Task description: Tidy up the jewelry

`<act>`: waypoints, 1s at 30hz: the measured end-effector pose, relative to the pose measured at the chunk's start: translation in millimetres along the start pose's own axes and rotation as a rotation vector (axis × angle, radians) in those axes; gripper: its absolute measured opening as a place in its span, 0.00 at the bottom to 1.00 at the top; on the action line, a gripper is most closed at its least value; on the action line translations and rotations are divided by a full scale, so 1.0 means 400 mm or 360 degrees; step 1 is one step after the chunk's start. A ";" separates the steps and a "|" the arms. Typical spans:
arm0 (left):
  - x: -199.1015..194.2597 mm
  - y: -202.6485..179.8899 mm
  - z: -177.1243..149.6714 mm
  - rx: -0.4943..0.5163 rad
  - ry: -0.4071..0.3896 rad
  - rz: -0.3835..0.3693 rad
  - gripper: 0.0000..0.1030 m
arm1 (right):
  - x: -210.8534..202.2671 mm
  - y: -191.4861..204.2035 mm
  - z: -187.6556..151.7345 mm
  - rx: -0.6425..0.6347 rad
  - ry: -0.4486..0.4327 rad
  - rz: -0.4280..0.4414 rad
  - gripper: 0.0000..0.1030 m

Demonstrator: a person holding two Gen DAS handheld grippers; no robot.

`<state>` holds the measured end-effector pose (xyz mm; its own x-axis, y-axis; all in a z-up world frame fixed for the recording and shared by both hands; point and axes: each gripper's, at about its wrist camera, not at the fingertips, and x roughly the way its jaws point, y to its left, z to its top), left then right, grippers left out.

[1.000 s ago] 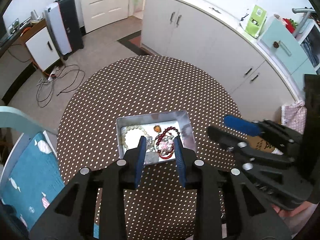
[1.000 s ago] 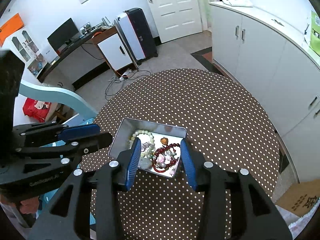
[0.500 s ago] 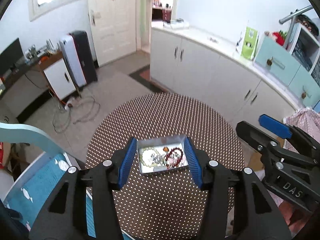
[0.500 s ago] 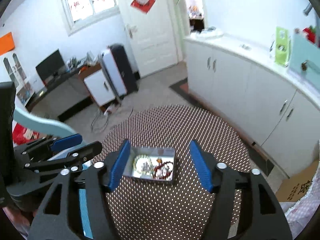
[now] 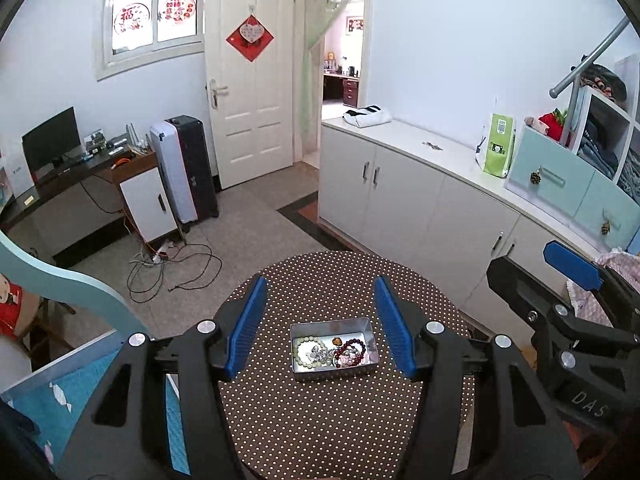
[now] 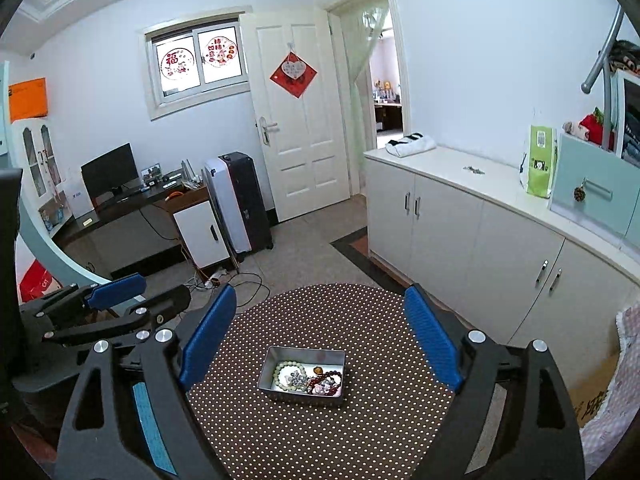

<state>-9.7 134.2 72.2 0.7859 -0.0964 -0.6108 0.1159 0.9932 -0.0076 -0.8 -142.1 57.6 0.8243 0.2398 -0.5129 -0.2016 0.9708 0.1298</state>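
Both claws hang empty, jaws opening, left gripper (image 5: 320, 326) and right gripper (image 6: 320, 338) well above the rectangular silver tin (image 5: 366, 326) of beaded bracelets (image 5: 352, 354) sitting at six o'clock on the brown polka-dot round table (image 5: 340, 420), seemingly because sorting's done.

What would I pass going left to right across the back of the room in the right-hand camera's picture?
Orange sign → monitor → black and white suitcases → white door → white cabinets → green bag.
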 end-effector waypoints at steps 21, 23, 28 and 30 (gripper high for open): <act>-0.040 -0.034 -0.031 -0.0004 -0.0049 0.0042 0.61 | -0.052 -0.014 -0.026 -0.0037 -0.0030 0.0032 0.83; -0.041 -0.033 -0.032 -0.0005 -0.0049 0.0045 0.61 | -0.054 -0.012 -0.029 -0.0040 -0.0033 0.0031 0.83; -0.041 -0.037 -0.035 -0.0005 -0.0046 0.0047 0.61 | -0.057 -0.008 -0.034 -0.0030 -0.0029 0.0007 0.83; -0.042 -0.037 -0.037 -0.0005 -0.0048 0.0043 0.61 | -0.058 -0.010 -0.032 -0.0031 -0.0040 -0.0021 0.83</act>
<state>-33.5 122.0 71.0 0.8067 -0.0713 -0.5867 0.0924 0.9957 0.0061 -25.9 -151.4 57.9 0.8399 0.2268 -0.4931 -0.2006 0.9739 0.1064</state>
